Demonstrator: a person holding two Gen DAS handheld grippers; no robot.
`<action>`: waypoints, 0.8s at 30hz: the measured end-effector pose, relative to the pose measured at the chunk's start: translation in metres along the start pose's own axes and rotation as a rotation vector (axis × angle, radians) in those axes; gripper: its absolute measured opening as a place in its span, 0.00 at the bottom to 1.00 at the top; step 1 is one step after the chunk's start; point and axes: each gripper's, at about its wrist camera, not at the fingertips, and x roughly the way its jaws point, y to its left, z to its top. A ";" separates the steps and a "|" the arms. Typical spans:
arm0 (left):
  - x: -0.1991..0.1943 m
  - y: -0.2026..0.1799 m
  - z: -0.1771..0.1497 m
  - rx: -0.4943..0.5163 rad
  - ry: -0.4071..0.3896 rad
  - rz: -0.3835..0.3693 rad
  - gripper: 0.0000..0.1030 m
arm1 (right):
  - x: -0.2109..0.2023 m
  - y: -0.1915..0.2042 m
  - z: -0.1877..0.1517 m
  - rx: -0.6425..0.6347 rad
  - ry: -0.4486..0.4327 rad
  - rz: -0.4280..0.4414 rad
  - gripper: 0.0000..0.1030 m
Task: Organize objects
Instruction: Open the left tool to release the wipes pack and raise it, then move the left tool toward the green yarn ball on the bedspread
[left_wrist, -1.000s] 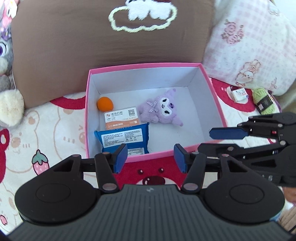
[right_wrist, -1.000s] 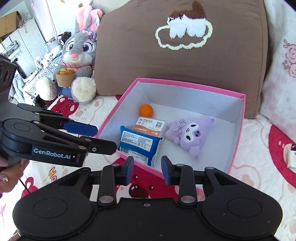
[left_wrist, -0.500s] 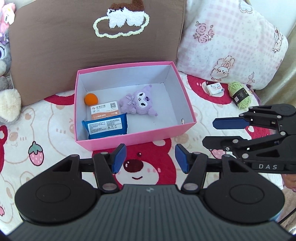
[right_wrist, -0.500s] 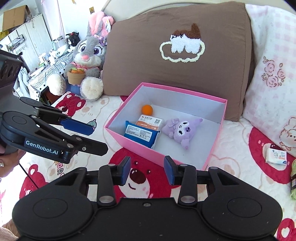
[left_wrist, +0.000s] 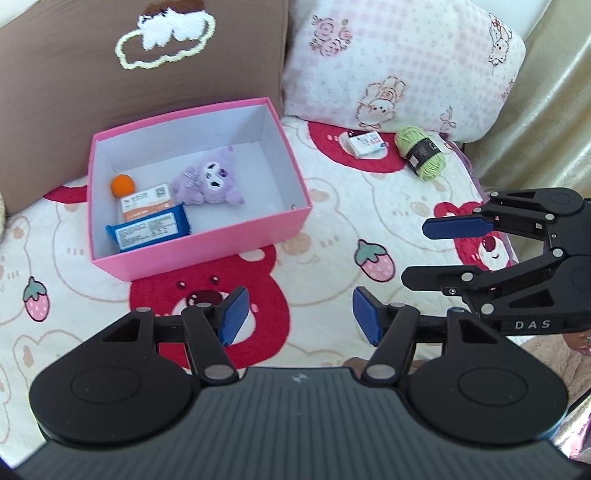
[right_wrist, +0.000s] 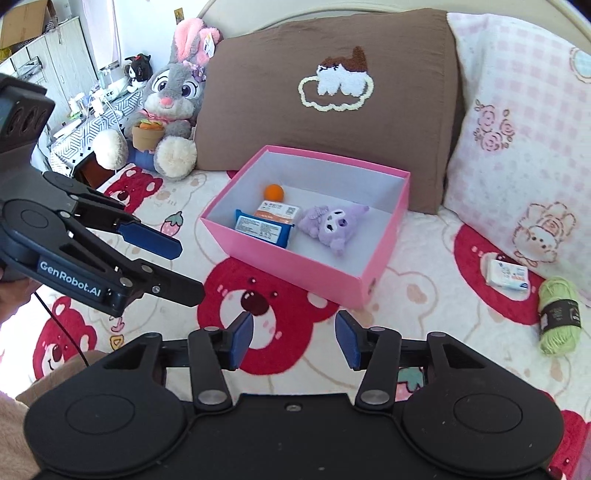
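Note:
A pink box (left_wrist: 207, 254) (right_wrist: 295, 266) on the bed holds an orange ball (left_wrist: 122, 184) (right_wrist: 274, 191), an orange card (left_wrist: 147, 199), a blue packet (left_wrist: 149, 229) (right_wrist: 262, 230) and a purple plush (left_wrist: 208, 181) (right_wrist: 334, 223). A small white packet (left_wrist: 365, 143) (right_wrist: 506, 275) and a green yarn skein (left_wrist: 421, 152) (right_wrist: 557, 314) lie right of the box. My left gripper (left_wrist: 298, 319) is open and empty, in front of the box. My right gripper (right_wrist: 293, 336) is open and empty, also in front of the box; it shows in the left wrist view (left_wrist: 428, 251).
A brown cushion (right_wrist: 332, 96) and a pink checked pillow (left_wrist: 399, 62) stand behind the box. A grey rabbit plush (right_wrist: 171, 99) sits at the far left. The bedspread (left_wrist: 332, 221) has red bear prints. A curtain (left_wrist: 546, 110) hangs at the right.
Both grippers have pulled back from the box and shifted right, so the box looks smaller and the white packet and yarn come into fuller view. Both stay open.

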 end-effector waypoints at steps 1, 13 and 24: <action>0.002 -0.004 0.001 0.002 0.007 -0.008 0.61 | -0.002 -0.002 -0.003 0.000 -0.002 -0.004 0.56; 0.018 -0.049 0.003 0.054 0.036 -0.050 0.75 | -0.027 -0.013 -0.037 -0.080 -0.010 -0.101 0.70; 0.033 -0.088 0.054 0.063 -0.096 -0.020 0.95 | -0.040 -0.053 -0.030 -0.109 -0.153 -0.297 0.88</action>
